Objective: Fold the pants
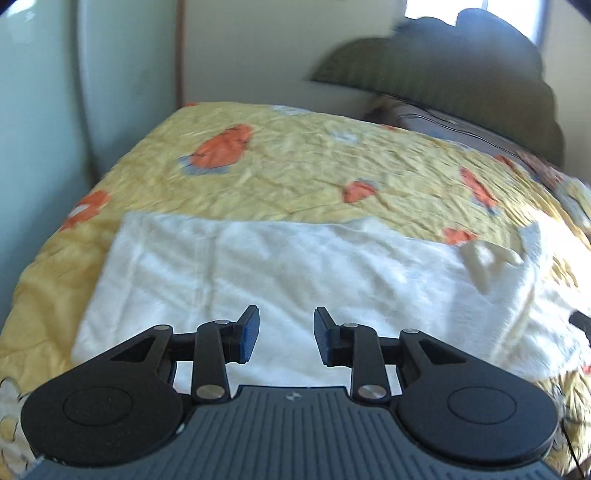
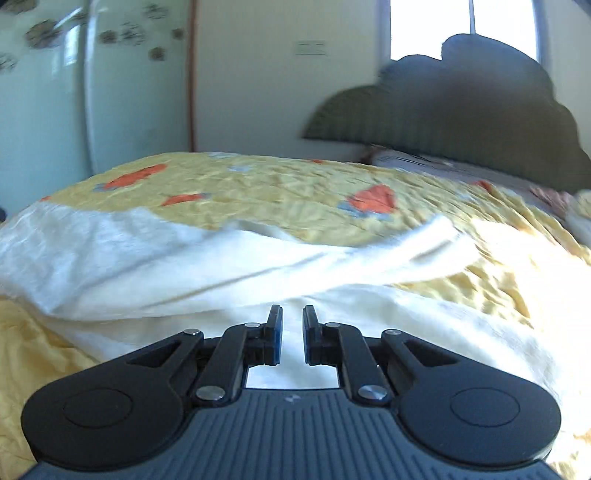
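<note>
The white fleecy pants (image 1: pixel 288 269) lie spread across a yellow quilt with orange patches (image 1: pixel 314 162). My left gripper (image 1: pixel 286 325) is open and empty, low over the near part of the pants. In the right wrist view the pants (image 2: pixel 221 269) show a raised fold running across the middle. My right gripper (image 2: pixel 292 325) hovers just over the near edge of the pants with its jaws a narrow gap apart and nothing between them. A black bit of the right gripper (image 1: pixel 581 321) shows at the right edge of the left wrist view.
The quilt covers a bed (image 2: pixel 480 266). A dark green scalloped headboard (image 2: pixel 461 110) and a pillow (image 2: pixel 443 162) are at the far right. A pale wardrobe (image 2: pixel 55 103) stands at the left, a bright window (image 2: pixel 428 26) behind the headboard.
</note>
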Tool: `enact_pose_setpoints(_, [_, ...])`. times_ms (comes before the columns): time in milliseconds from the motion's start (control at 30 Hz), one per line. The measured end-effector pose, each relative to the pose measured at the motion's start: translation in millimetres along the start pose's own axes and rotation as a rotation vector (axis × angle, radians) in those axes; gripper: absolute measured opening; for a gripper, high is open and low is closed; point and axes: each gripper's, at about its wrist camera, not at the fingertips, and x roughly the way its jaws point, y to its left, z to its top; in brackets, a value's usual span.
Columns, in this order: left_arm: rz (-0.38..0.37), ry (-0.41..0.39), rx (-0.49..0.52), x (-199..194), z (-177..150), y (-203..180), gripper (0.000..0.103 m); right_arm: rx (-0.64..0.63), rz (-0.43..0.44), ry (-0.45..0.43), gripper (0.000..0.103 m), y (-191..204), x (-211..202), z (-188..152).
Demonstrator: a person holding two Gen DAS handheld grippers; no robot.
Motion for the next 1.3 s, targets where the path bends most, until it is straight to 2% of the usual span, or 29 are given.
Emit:
enact_pose_setpoints(67, [-0.106,-0.002,0.117,9.0,3.2,-43.9,0.038,0.147,-0.084,0.000,0.011,-49.7,-1.7,0.0])
enact_pose_setpoints(133, [-0.207,0.014,0.198,18.1,1.9,-82.7,0.040,0.279,-0.130,-0.024,0.012,-98.2,-5.7,1.2])
enact_pose_setpoints(167, [-0.259,0.024,0.233,22.8,-0.3,-100.6,0.041,0.341,-0.140,-0.037,0.019,-123.3,-7.3,-0.2])
enact_pose_setpoints(200, [-0.303,0.034,0.265,26.7,-3.0,-117.2,0.041,0.396,-0.156,-0.034,0.037,-144.0,-6.5,-1.2])
enact_pose_setpoints(233, [-0.339,0.038,0.294,29.8,-5.5,-132.1,0.041,0.448,-0.160,-0.019,0.050,-163.4,-4.0,-2.7])
enact_pose_setpoints(267, [-0.373,0.039,0.326,32.5,-9.7,-146.6,0.042,0.497,-0.145,0.001,0.072,-182.5,-1.6,-5.3])
enact_pose_setpoints(300, [-0.393,0.041,0.349,35.0,-12.3,-158.2,0.044,0.553,-0.103,0.029,0.074,-201.1,3.6,-8.4])
enact_pose_setpoints(333, [-0.412,0.049,0.377,39.1,-16.3,-170.6,0.045,0.604,-0.047,0.051,0.074,-214.2,8.8,-12.1])
enact_pose_setpoints(433, [-0.445,0.068,0.450,49.4,-27.8,-199.2,0.046,0.764,0.208,0.083,0.074,-235.6,30.9,-26.6])
enact_pose_setpoints(467, [-0.449,0.074,0.468,51.6,-31.2,-206.9,0.047,0.765,0.233,0.081,0.073,-233.8,35.7,-26.0])
enact_pose_setpoints(533, [-0.456,0.093,0.489,59.0,-35.7,-218.0,0.047,0.731,0.190,0.085,0.051,-233.9,40.8,-21.5])
enact_pose_setpoints(567, [-0.457,0.104,0.491,62.1,-37.5,-222.3,0.047,0.713,0.158,0.093,0.023,-235.2,43.0,-19.4])
enact_pose_setpoints(600, [-0.459,0.114,0.491,65.9,-37.8,-226.2,0.047,0.689,0.132,0.094,0.013,-234.2,44.0,-17.7])
enact_pose_setpoints(733, [-0.460,0.118,0.490,72.8,-38.9,-233.7,0.048,0.488,-0.037,0.107,0.009,-212.5,43.5,-5.8])
enact_pose_setpoints(867, [-0.453,0.114,0.506,76.2,-38.7,-240.5,0.049,0.286,-0.347,0.145,0.009,-181.5,39.2,3.1])
enact_pose_setpoints(900, [-0.454,0.110,0.513,76.6,-39.0,-241.9,0.049,0.250,-0.435,0.131,0.010,-173.7,33.5,5.7])
enact_pose_setpoints(933, [-0.455,0.105,0.518,77.2,-39.0,-242.2,0.049,0.225,-0.483,0.089,0.010,-165.2,24.0,7.8])
enact_pose_setpoints(967, [-0.457,0.098,0.521,77.7,-39.2,-242.3,0.049,0.210,-0.442,0.026,0.010,-154.5,8.3,9.2])
enact_pose_setpoints(1000, [-0.458,0.090,0.525,79.2,-39.0,-242.5,0.049,0.216,-0.356,0.005,0.010,-148.1,2.5,9.8])
enact_pose_setpoints(1033, [-0.458,0.082,0.530,80.7,-39.4,-243.9,0.049,0.243,-0.212,0.031,0.011,-140.7,7.1,11.3])
enact_pose_setpoints(1100, [-0.447,0.069,0.543,84.6,-39.3,-246.2,0.049,0.298,-0.084,0.129,0.018,-132.2,21.5,3.7])
enact_pose_setpoints(1133, [-0.443,0.061,0.553,86.5,-39.9,-247.2,0.049,0.310,-0.072,0.184,0.020,-127.9,33.4,-4.9])
enact_pose_setpoints(1167, [-0.437,0.055,0.564,88.7,-40.5,-248.0,0.049,0.307,-0.088,0.178,0.019,-127.3,35.4,-11.7])
enact_pose_setpoints(1233, [-0.406,0.043,0.588,94.1,-42.3,-249.8,0.049,0.344,-0.207,0.141,0.020,-121.5,28.8,-7.8])
enact_pose_setpoints(1267, [-0.394,0.036,0.596,96.8,-42.9,-250.3,0.049,0.324,-0.241,0.098,0.023,-113.3,25.2,-0.2])
enact_pose_setpoints(1300, [-0.376,0.030,0.604,99.9,-43.8,-251.1,0.049,0.292,-0.228,0.063,0.023,-101.7,25.7,8.4])
